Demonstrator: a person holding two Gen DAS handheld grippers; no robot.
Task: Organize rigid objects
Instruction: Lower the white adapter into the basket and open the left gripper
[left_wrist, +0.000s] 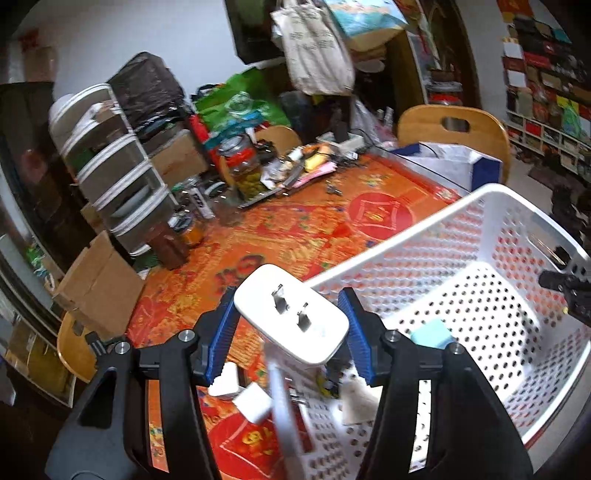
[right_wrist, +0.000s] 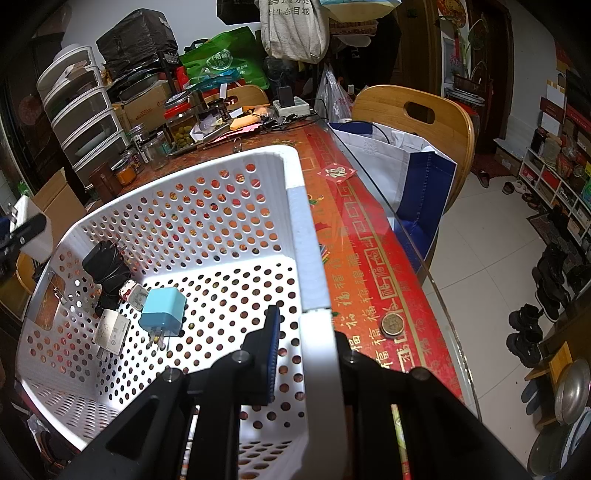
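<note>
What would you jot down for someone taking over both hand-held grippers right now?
Left hand-held gripper: shut on a white plug adapter, prongs up, held by the white basket's edge.
Right hand-held gripper: shut on the basket's rim, one finger inside, one outside.
Done: blue charger, black adapter with cord and two small white chargers lie in the basket.
Left: drop the held adapter in, then collect the white chargers on the table below the left gripper.

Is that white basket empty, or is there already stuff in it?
Not empty. The basket holds a blue plug, a white charger and a black adapter near one corner.
</note>
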